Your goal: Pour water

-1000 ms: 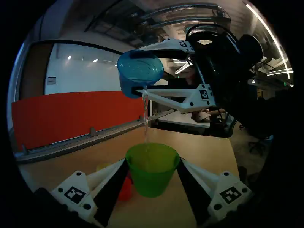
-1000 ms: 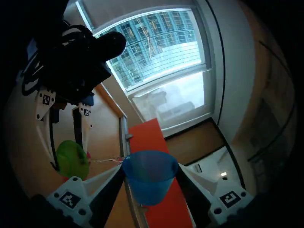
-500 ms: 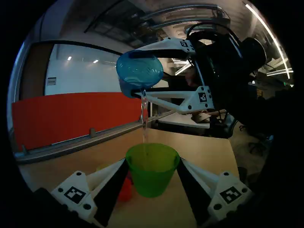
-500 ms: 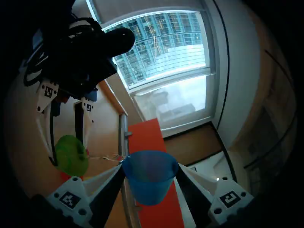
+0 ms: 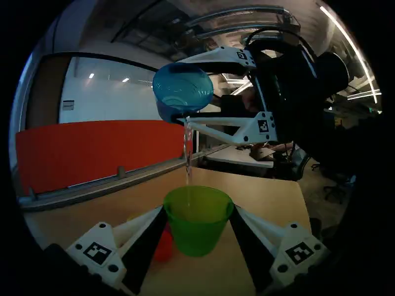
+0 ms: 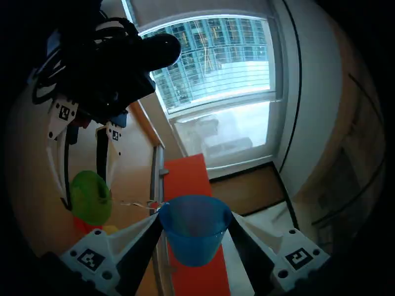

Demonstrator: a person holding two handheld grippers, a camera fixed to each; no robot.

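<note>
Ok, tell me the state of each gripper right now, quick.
Left gripper: closed on the green cup, held upright.
Right gripper: closed on the blue cup, tipped, pouring water.

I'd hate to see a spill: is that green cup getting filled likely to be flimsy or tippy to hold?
Probably light and a bit squashy: the green cup looks like thin translucent plastic. It's likely getting heavier as water streams in from the blue cup. Its smooth tapered walls might slide in the left tool if squeezed loosely.
</note>
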